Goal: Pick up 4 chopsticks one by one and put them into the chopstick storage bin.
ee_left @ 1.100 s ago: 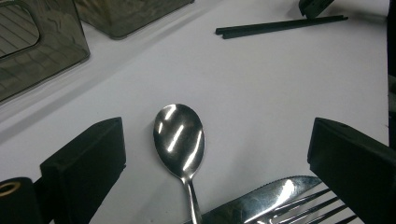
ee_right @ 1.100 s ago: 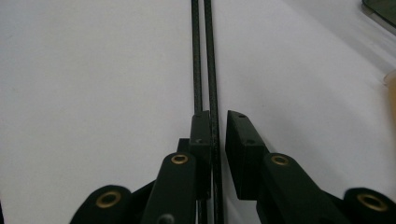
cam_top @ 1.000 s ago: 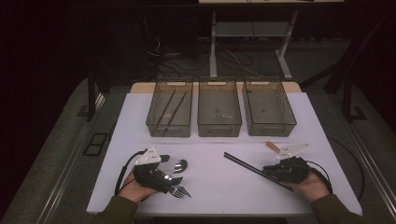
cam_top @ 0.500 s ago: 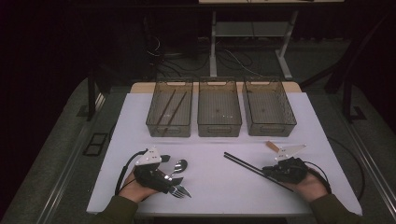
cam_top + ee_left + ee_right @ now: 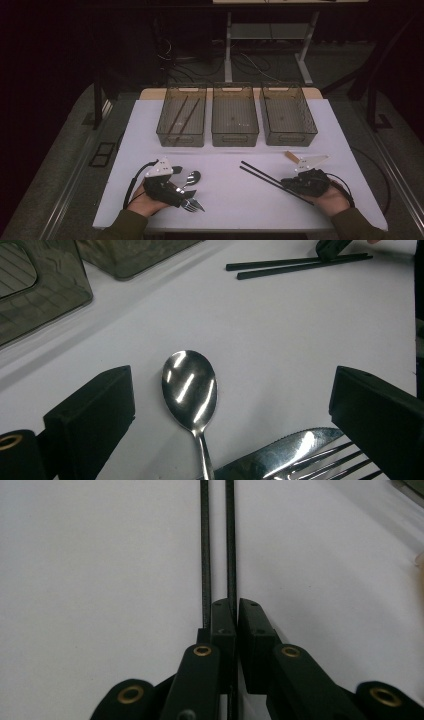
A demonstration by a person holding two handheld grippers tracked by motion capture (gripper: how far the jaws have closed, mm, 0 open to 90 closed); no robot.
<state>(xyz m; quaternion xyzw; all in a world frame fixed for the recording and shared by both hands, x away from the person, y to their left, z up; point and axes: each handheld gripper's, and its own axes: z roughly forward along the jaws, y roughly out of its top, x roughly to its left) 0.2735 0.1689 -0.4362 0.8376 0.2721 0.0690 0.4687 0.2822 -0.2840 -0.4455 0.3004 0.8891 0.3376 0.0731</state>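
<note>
While one chopstick (image 5: 231,540) is pinched by the right gripper (image 5: 236,611), its twin (image 5: 204,545) lies alongside; the left gripper (image 5: 230,405), spread, is seen w/ spoon (image 5: 190,390), knife (image 5: 280,450) & fork (image 5: 325,462) close up.

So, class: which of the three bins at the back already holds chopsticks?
The leftmost bin: two dark chopsticks lie inside. The middle bin and right bin hold none.

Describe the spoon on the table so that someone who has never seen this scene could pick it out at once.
Start at the white table and go to its near left corner, where the left gripper rests over a small cluster of cutlery. The spoon lies between its open fingers, bowl pointing away. Its smooth oval bowl sets it apart from the serrated knife and the fork beside it.
</note>
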